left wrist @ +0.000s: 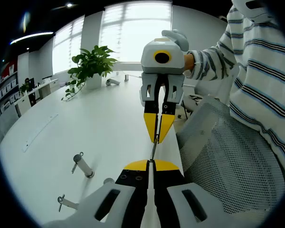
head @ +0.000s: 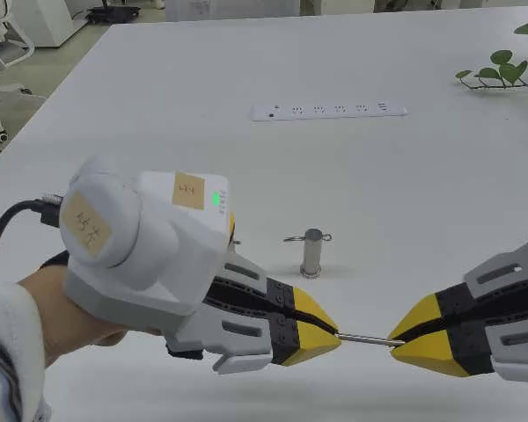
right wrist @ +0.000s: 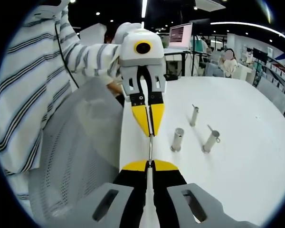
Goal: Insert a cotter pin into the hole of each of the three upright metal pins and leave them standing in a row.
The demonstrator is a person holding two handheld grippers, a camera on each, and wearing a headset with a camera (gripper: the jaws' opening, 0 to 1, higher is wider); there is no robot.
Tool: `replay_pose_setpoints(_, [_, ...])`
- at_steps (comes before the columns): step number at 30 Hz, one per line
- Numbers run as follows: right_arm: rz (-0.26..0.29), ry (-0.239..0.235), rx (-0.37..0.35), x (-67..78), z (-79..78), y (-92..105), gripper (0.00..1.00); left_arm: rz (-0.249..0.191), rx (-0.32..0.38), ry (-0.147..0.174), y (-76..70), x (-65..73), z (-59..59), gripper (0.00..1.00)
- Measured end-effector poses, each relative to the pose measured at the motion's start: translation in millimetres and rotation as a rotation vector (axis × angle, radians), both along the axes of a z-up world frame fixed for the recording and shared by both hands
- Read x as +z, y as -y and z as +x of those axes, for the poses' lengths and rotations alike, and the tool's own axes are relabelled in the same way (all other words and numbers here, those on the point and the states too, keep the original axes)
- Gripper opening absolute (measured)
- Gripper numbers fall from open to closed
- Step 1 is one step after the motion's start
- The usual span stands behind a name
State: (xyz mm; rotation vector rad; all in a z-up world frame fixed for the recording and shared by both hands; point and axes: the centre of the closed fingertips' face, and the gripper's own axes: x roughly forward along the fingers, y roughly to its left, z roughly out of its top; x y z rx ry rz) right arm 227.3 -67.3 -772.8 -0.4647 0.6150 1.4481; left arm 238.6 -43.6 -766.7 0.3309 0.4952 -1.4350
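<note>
**Cotter pin held at both ends; three metal pins on the table**

- **Cotter pin** [head: 365, 338]: thin and straight. You hold it level above the table [head: 378, 176], near the edge by the mesh chair [right wrist: 80, 156].
- **Left gripper** [head: 321, 332]: clenched on one end of the cotter pin.
- **Right gripper** [head: 407, 338]: clenched on the other end. Its yellow tips face the left gripper's tips, with a short bare length of the cotter pin between them.
- **Metal pins:** three, standing on the table, apart from both grippers. In your right gripper view:
  - The near pin [right wrist: 177, 139] has nothing through its top.
  - The far pin [right wrist: 194, 115] has a cotter set crosswise through its top.
  - The ringed pin [right wrist: 211, 141] also has a cotter set crosswise.
- **Fitted pin** [head: 312, 253]: in your head view it stands upright just beyond the tips.
- **Power strip** [head: 328, 111]: lies farther back on the table.
- **Plant** [head: 506, 70]: at the right edge.
</note>
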Motion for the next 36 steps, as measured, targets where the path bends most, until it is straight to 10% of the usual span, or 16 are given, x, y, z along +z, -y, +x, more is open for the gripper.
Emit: replay_pose_setpoints(36, [0.006, 0.011, -0.013, -4.3, 5.6, 1.2, 0.03, -0.007, 0.052, -0.058, -4.2, -6.9, 2.5, 0.10])
